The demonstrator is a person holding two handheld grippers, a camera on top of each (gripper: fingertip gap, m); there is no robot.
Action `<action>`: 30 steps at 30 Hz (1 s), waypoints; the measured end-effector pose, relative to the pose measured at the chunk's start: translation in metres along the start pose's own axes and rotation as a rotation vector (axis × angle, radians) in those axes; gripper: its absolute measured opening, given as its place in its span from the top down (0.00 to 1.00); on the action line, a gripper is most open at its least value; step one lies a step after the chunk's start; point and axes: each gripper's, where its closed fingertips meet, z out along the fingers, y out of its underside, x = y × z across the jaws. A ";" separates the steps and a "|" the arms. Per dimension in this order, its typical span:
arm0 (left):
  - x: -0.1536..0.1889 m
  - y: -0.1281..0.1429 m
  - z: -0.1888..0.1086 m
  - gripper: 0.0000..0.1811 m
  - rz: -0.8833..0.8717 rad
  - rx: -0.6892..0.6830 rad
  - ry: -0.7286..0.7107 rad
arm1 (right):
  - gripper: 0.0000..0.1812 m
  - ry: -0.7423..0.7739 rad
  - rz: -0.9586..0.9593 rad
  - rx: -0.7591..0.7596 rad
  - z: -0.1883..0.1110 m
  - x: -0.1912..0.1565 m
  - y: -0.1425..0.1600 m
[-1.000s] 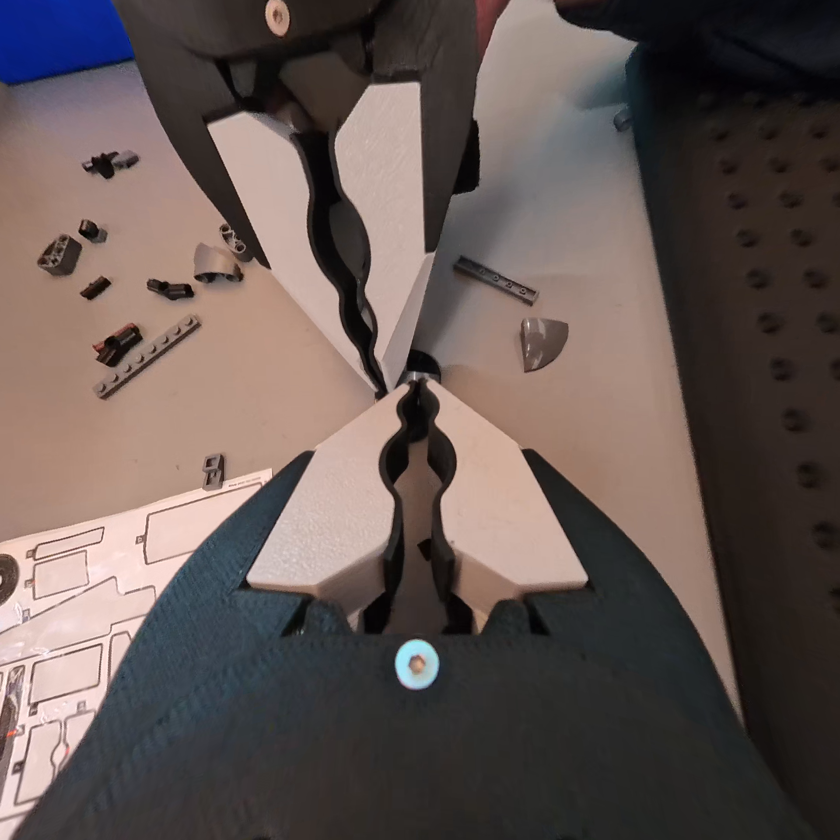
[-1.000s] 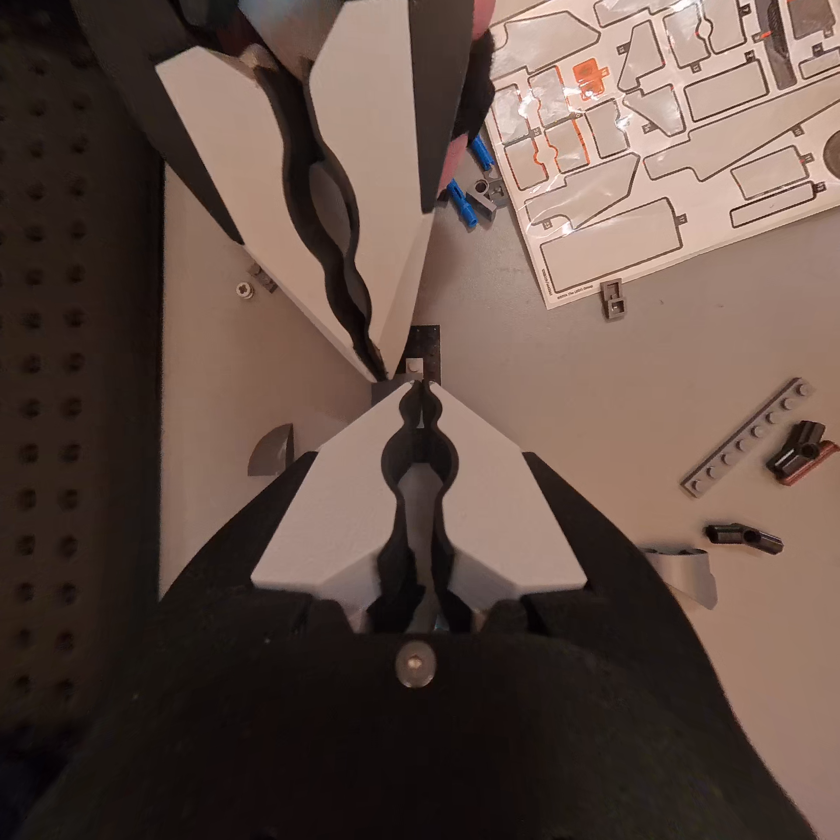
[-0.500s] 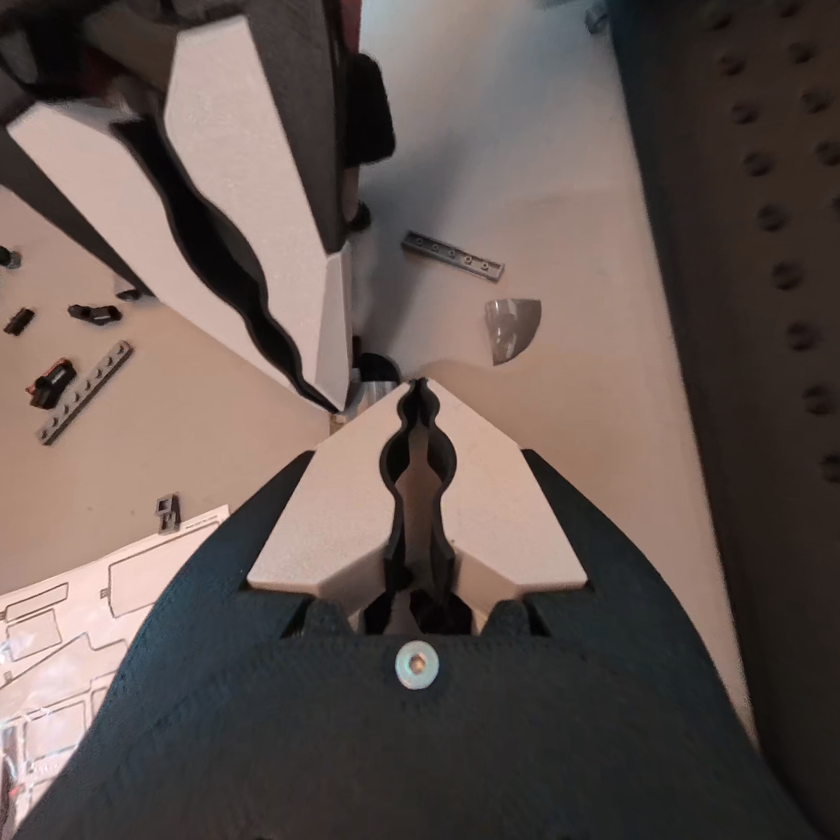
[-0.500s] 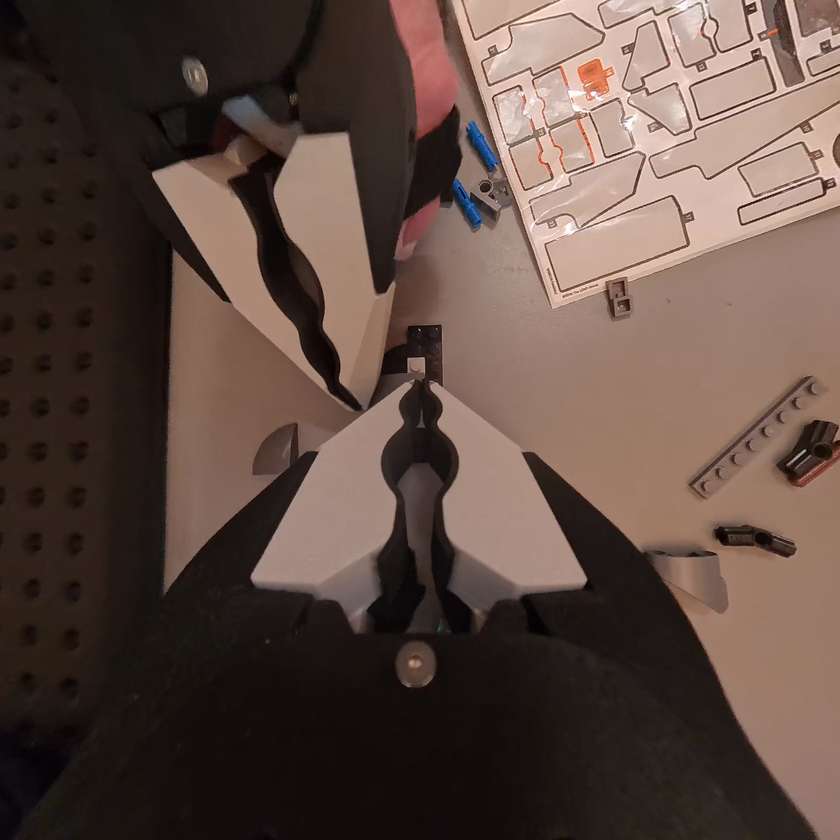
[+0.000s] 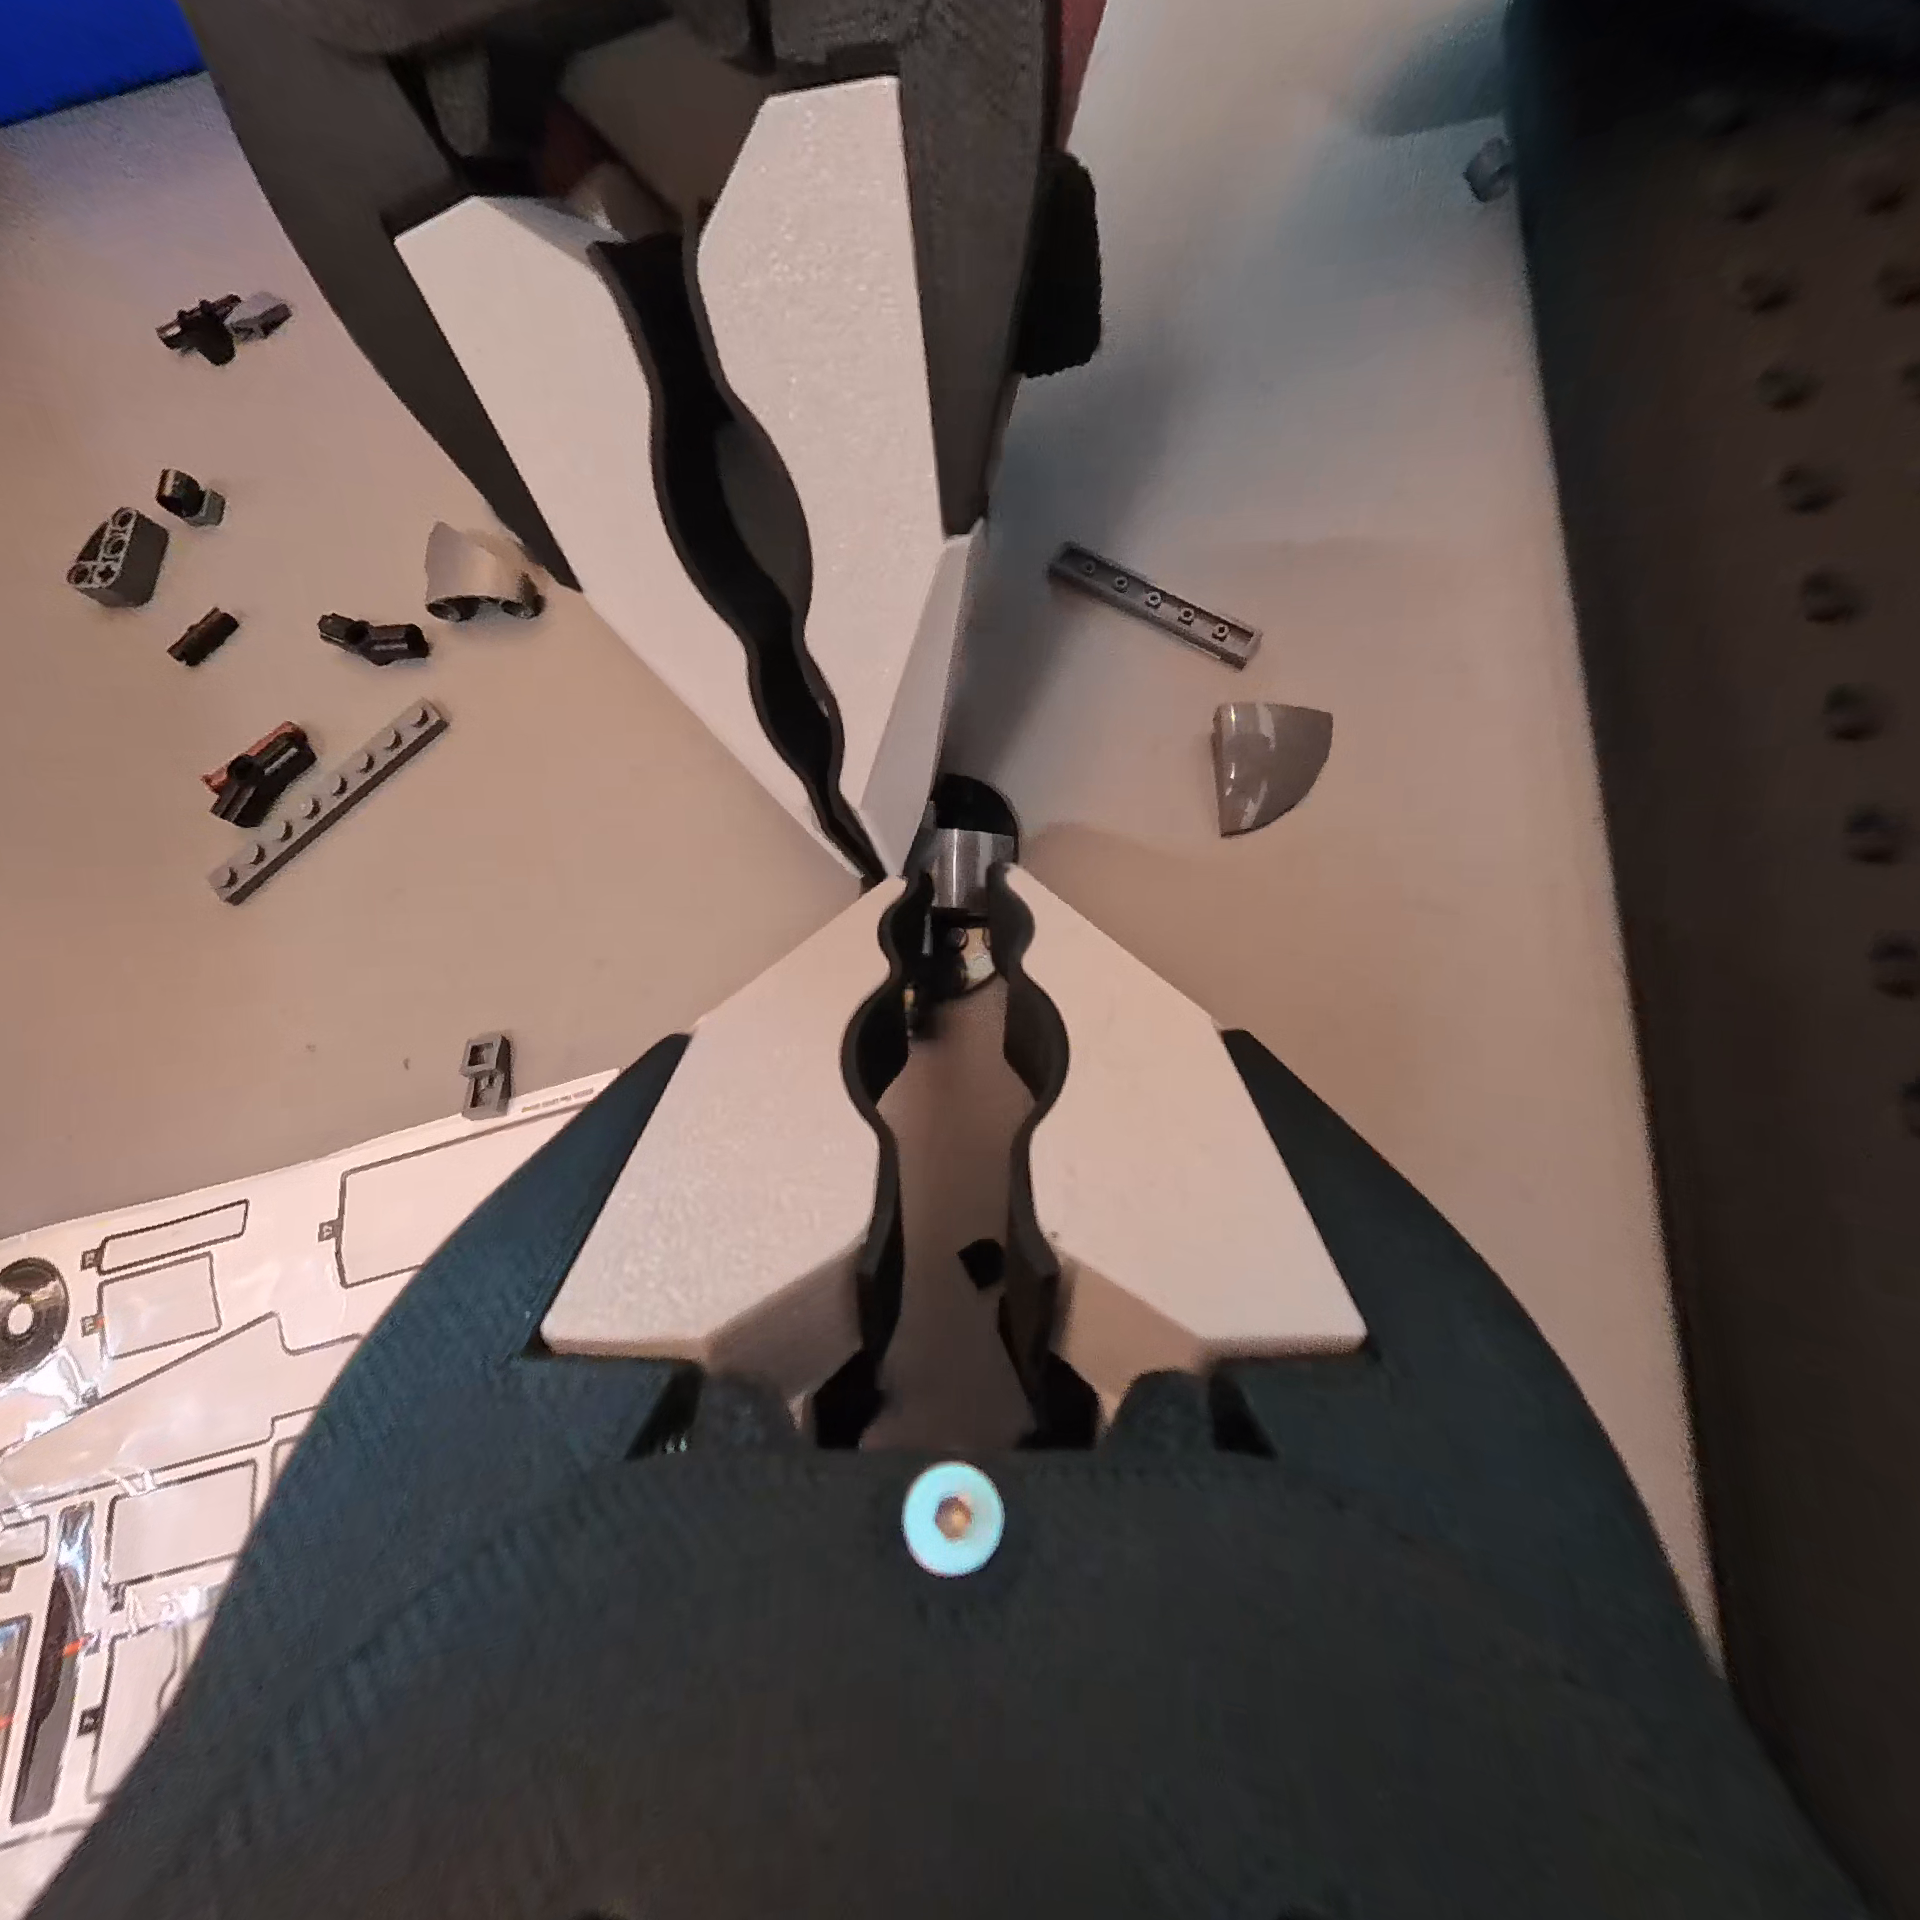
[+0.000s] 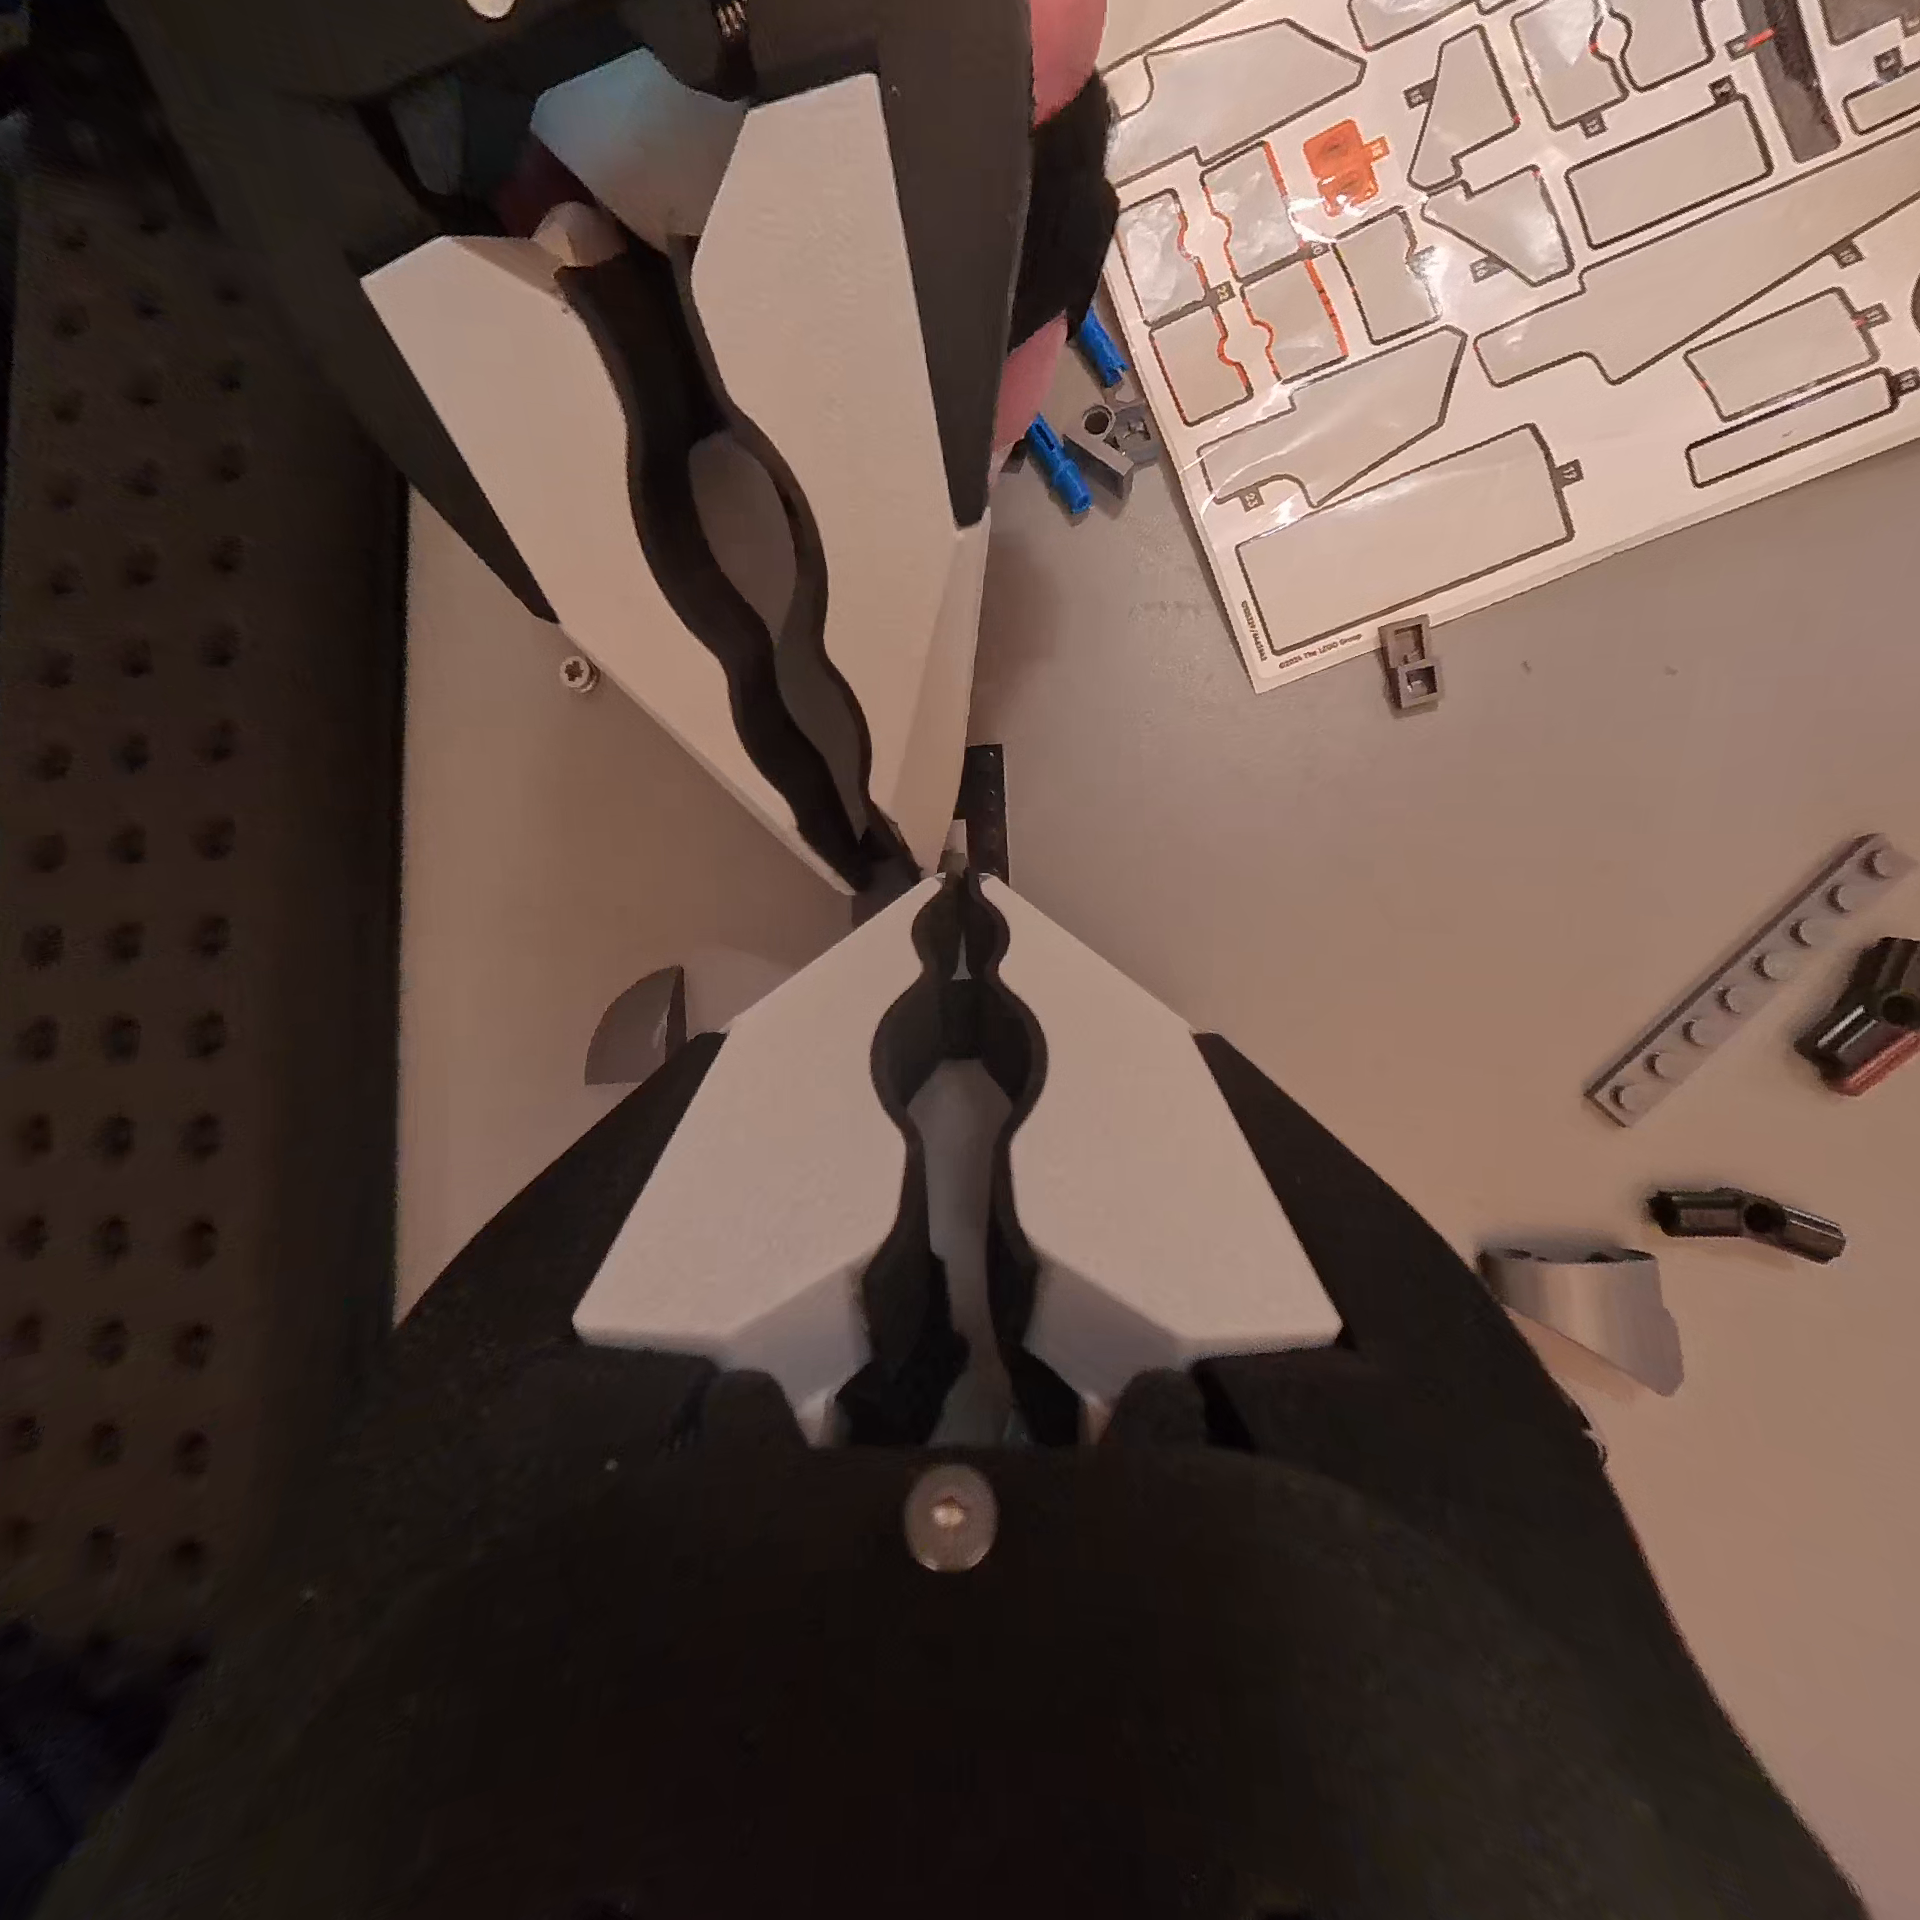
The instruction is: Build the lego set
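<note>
Through my left wrist view, my left gripper (image 5: 954, 883) has its white fingers a little apart, pinching a small silver and black round lego piece (image 5: 961, 844) at the tips. My right gripper (image 5: 873, 868) comes down from 12 o'clock, tips nearly touching mine, its jaws almost together. On the grey table (image 5: 520, 935), a long grey studded lego strip (image 5: 330, 798) lies at 9 o'clock beside a black and red connector piece (image 5: 258, 771). A thin dark grey strip (image 5: 1153, 606) and a grey quarter-round piece (image 5: 1270, 767) sit at 2 o'clock. A white sticker sheet (image 5: 187, 1351) lies at 8 o'clock, with a small grey clip piece (image 5: 486, 1073) just above it.

Through my right wrist view, my right gripper (image 6: 961, 883) is clenched on a thin black flat lego plate (image 6: 985, 800) that sticks out toward 12 o'clock. My left gripper (image 6: 883, 862) reaches in from 11 o'clock, tips meeting mine. The sticker sheet (image 6: 1507, 312) lies at 1 o'clock, blue pins (image 6: 1060, 457) beside it. The long grey strip (image 6: 1756, 977) lies at 3 o'clock, and a curved grey shell piece (image 6: 1590, 1309) sits at 4 o'clock.
</note>
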 end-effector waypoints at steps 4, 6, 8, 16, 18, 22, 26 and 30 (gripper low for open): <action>-0.003 -0.001 -0.003 0.92 -0.006 0.016 -0.009 | 1.00 -0.010 0.010 -0.001 0.000 0.000 0.000; -0.003 -0.002 -0.003 0.91 -0.011 0.021 -0.006 | 1.00 -0.003 0.004 -0.009 0.000 0.000 0.000; -0.003 0.000 -0.001 0.91 -0.004 0.007 -0.009 | 1.00 0.013 -0.007 -0.023 -0.001 0.001 0.000; -0.002 0.000 0.001 0.91 -0.010 0.010 -0.001 | 0.95 0.006 -0.026 -0.033 -0.009 -0.004 0.003; -0.002 0.000 0.001 0.91 -0.011 0.010 -0.001 | 0.93 0.004 -0.021 -0.058 -0.007 -0.005 0.007; -0.003 -0.001 0.001 0.91 -0.013 0.012 0.000 | 0.90 -0.003 -0.010 -0.085 -0.002 -0.005 0.010; -0.003 -0.001 0.001 0.91 -0.018 0.012 0.001 | 0.92 -0.008 -0.016 -0.088 -0.001 -0.007 0.010; -0.003 0.000 0.001 0.90 -0.020 0.011 0.003 | 0.92 -0.008 -0.007 -0.094 -0.001 -0.008 0.010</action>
